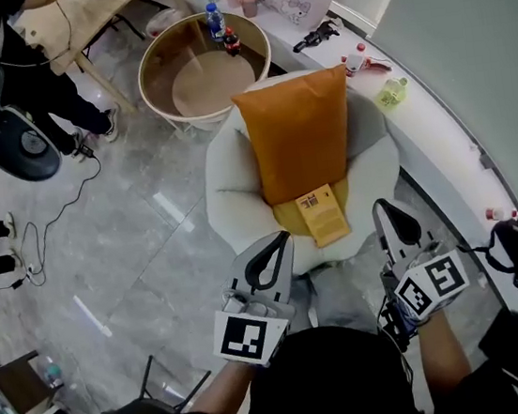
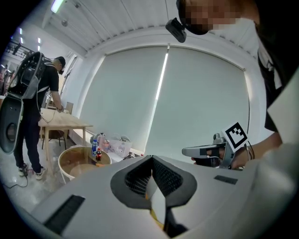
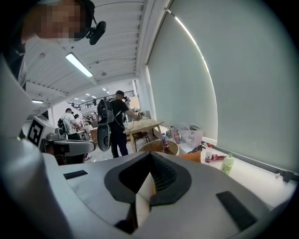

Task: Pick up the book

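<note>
On the seat of a puffy, rounded white armchair (image 1: 229,191), a thin rectangular book (image 1: 322,214) with a smooth yellow cover and a small dark printed patch lies flat on a mustard seat pad, just below a plump orange cushion (image 1: 297,135) that leans upright against the backrest. Both grippers hover short of the chair's front edge, apart from the book: the left gripper (image 1: 282,238) and the right gripper (image 1: 382,204), each a grey plastic shell with dark ribbed pads, have their jaws pressed together on nothing. Beyond the chair stands a round, cream-rimmed table (image 1: 147,60) on glossy grey marble floor (image 1: 120,229).
</note>
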A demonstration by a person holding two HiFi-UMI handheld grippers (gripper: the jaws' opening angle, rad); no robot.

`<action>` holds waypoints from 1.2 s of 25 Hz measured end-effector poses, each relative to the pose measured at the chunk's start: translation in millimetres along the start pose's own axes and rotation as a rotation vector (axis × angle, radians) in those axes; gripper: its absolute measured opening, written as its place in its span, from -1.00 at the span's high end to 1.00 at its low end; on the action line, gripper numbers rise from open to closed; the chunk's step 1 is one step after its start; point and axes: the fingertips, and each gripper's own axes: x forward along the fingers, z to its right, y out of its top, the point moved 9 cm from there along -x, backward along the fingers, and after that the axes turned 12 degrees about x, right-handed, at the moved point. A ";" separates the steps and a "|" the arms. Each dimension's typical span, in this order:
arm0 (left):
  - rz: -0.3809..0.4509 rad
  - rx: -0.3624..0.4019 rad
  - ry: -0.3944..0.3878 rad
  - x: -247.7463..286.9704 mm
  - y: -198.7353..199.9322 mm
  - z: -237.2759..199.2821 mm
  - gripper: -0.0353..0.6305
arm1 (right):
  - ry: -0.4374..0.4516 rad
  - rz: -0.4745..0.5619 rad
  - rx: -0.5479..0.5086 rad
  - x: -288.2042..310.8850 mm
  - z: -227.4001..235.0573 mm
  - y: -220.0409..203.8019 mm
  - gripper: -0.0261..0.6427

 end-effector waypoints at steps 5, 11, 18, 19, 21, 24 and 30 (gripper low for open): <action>-0.082 -0.022 -0.038 31.6 -45.0 6.5 0.86 | 0.015 -0.076 0.044 22.8 36.2 -34.2 0.88; -0.179 -0.057 -0.069 78.0 -118.6 13.5 0.86 | 0.016 -0.175 0.035 69.0 94.8 -89.2 0.88; -0.292 -0.012 -0.118 129.3 -200.4 24.6 0.86 | 0.019 -0.263 0.039 115.3 147.4 -160.6 0.88; -0.311 -0.007 -0.123 136.3 -213.9 25.9 0.86 | 0.015 -0.273 0.042 119.4 155.2 -172.4 0.88; -0.346 -0.011 -0.135 144.6 -237.2 30.3 0.86 | 0.007 -0.294 0.064 122.1 168.8 -196.3 0.88; -0.401 -0.063 -0.129 155.6 -276.2 35.4 0.86 | -0.003 -0.326 0.134 126.1 189.1 -226.8 0.88; -0.503 -0.227 -0.056 176.7 -367.4 41.3 0.85 | -0.016 -0.372 0.189 137.2 216.4 -277.5 0.88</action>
